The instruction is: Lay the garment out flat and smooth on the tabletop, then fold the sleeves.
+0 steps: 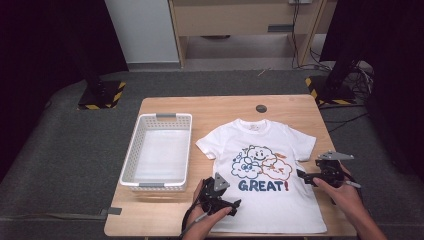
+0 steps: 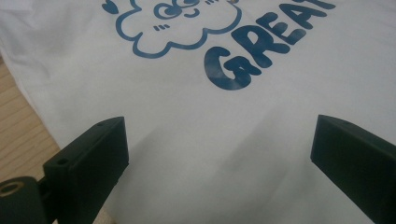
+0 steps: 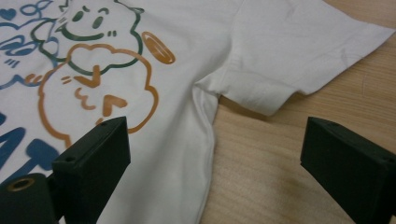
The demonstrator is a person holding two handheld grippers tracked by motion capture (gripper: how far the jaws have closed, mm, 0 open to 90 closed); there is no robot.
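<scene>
Setting: a pale wooden worktop on grey carpet, dark curtains at both sides, light wooden furniture behind.
Left tongs: jaws spread wide, nothing between them; in the left gripper view they hang just above the white cloth near the shirt's lower left edge, with bare wood showing beside one jaw.
Right tongs: jaws spread wide, gripping nothing; in the right gripper view one jaw stands over the shirt's side seam, the other over bare wood, below the sleeve.
Contact: whether either jaw tip brushes the cloth, I cannot tell.
T-shirt: lies flat, front up, on the right half of the worktop, collar away from the person, hem towards them, between the two hands.
Writing: "GREAT!" in blue block letters with a red exclamation mark, under three smiling cartoon clouds outlined in blue, green and orange.
Cloth: white, smooth knit, soft creases at the armpit, sleeve hem folded flat.
Basket: white plastic, rectangular, perforated walls, grey handles at both ends, just left of the shirt, apart from it.
Other: a small dark round disc set in the worktop beyond the collar.
</scene>
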